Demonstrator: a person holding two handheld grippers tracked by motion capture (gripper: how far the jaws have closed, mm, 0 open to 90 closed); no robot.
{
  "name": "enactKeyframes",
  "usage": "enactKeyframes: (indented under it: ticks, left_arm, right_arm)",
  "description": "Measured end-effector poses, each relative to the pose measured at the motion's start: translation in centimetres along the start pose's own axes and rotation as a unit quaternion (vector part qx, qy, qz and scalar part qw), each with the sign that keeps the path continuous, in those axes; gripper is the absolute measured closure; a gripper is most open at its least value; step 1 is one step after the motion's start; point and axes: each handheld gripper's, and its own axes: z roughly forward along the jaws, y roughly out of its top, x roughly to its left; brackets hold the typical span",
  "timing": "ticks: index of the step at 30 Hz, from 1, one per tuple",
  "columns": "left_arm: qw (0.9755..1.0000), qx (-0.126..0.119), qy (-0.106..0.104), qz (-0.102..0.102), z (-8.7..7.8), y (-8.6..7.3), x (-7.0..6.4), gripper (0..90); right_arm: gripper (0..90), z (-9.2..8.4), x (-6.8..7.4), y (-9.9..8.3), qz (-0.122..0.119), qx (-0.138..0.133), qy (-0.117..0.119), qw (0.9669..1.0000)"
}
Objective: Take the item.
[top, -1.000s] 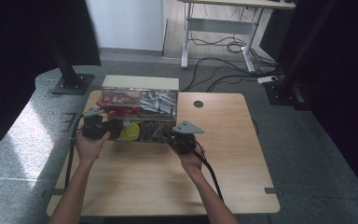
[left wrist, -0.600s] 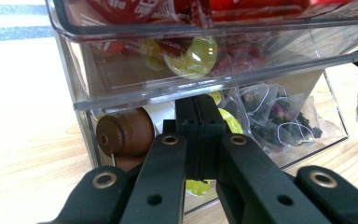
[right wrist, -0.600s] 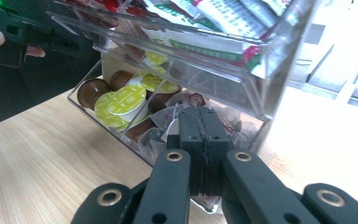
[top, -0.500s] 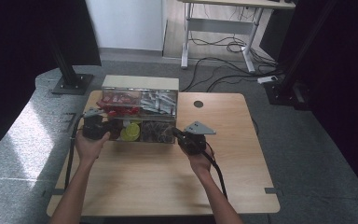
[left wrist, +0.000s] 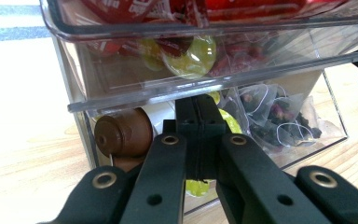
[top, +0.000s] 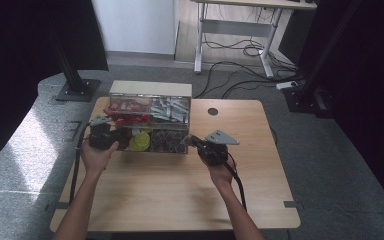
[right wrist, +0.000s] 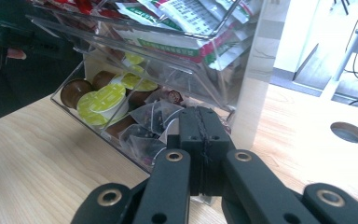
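Clear organizer (top: 150, 125) sits between left tool (top: 114, 138) and right tool (top: 189, 141), both pressed together.

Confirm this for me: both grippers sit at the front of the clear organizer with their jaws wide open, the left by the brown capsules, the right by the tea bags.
Not quite: the jaws are shut, not open. The left gripper view shows the left gripper closed by the brown capsules in the clear organizer; the right gripper view shows the right gripper closed by the tea bags.

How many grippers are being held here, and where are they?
2: the left gripper sits at the clear organiser's left end, the right gripper at its front right corner; both are shut.
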Motion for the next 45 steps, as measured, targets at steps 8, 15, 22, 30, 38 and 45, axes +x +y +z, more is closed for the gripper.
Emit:
enactKeyframes:
  ticks: [8,15,22,30,38,45]
  left_arm:
    - [1.0,0.0,0.0,0.0,0.0,0.0,0.0,90.0]
    - [1.0,0.0,-0.001,0.0,0.1,0.0,0.0,90.0]
    - [1.0,0.0,-0.001,0.0,0.1,0.0,-0.1,90.0]
    - [1.0,0.001,0.0,0.001,0.1,0.0,-0.1,90.0]
    - [1.0,0.0,0.0,0.001,0.1,0.0,-0.1,90.0]
    - [1.0,0.001,0.0,0.001,0.1,0.0,-0.2,90.0]
  right_arm:
    - [88.7,-0.5,-0.6,0.0,0.002,-0.001,-0.007,1.0]
    - [88.7,-0.8,-1.1,0.0,0.003,-0.002,-0.013,0.9999]
    - [88.7,-1.2,-1.6,0.0,0.006,-0.003,-0.022,0.9997]
    - [88.7,-1.8,-2.3,0.0,0.008,-0.004,-0.031,0.9995]
    - [88.7,-2.4,-3.2,-0.3,0.015,-0.006,-0.041,0.999]
    - [88.7,-2.8,-3.8,-0.5,0.019,-0.006,-0.049,0.9986]
